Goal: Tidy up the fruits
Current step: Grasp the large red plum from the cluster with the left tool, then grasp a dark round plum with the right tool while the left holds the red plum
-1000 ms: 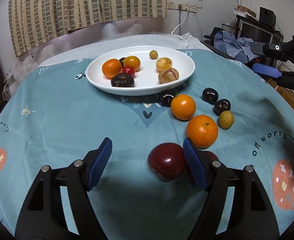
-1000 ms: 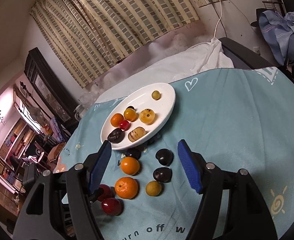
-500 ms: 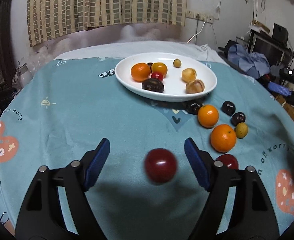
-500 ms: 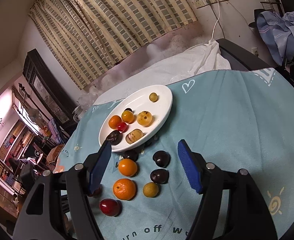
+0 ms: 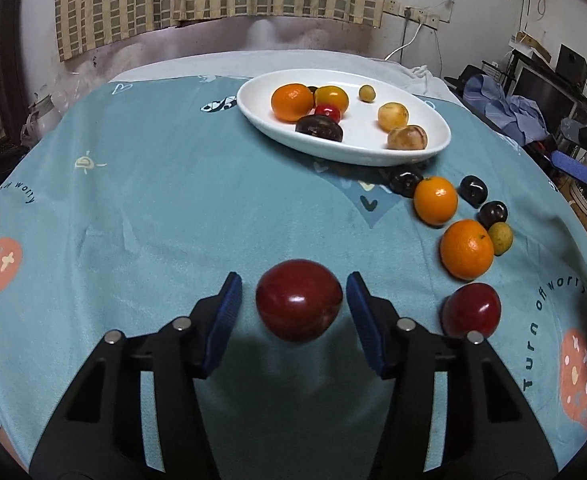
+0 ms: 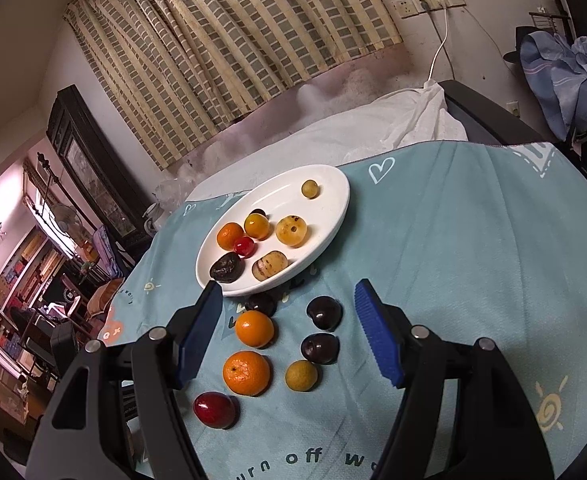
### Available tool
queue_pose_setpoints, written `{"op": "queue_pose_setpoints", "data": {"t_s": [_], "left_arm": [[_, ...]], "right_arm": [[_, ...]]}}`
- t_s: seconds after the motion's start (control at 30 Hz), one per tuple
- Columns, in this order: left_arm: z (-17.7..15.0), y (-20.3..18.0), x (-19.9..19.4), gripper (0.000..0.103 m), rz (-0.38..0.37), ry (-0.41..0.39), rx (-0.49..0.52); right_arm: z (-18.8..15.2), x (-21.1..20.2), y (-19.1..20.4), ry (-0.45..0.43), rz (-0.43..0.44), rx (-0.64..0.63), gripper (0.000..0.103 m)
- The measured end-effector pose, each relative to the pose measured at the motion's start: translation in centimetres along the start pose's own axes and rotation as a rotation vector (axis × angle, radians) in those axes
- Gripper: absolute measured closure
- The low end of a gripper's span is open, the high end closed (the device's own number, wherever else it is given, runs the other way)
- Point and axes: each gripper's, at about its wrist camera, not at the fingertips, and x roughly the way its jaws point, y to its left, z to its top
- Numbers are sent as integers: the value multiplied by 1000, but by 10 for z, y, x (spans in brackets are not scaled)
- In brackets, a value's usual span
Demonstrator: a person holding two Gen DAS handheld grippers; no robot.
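Your left gripper point(image 5: 293, 308) brackets a glossy, round dark-red plum point(image 5: 298, 306), ribbed blue pads not quite touching; your right gripper point(image 6: 287, 332) hangs spread over the soft teal tablecloth point(image 6: 453, 260).

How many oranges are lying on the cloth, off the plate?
2. One orange lies just below the white plate, beside a dark plum; the larger orange sits nearer the camera, next to a red fruit.
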Motion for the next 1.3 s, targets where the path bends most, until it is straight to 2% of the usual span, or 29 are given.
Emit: {"op": "queue_pose_setpoints", "data": {"t_s": [0.1,0.33,0.47,0.5,0.53,0.73,0.93,1.0,1.1,1.3], "left_arm": [[-1,-6,4,60,10,14,25],[-1,-5,5,60,5,20,25],[-1,-6,6,60,8,20,32],[0,-7,6,60,9,21,34],[0,-8,7,60,11,21,36],[0,-8,7,60,14,21,39],[1,-10,9,60,19,24,47],[1,-11,11,60,16,29,49],[1,-12,14,60,3,40,52],[1,-9,14,61,-22,43,37]], "right_arm": [[-1,4,1,16,-10,-8,34],[-11,29,0,125,-47,-42,35],[-14,49,-8,191,-41,-16,50],[-14,52,-10,200,-38,-11,57],[-14,56,-12,211,-34,-2,58],[-9,73,-15,230,-44,29,58],[-13,92,-10,260,-88,2,58],[-15,97,-10,273,-99,-6,61],[-19,103,-11,279,-127,-18,71],[-19,101,-14,258,-129,-14,75]]}}
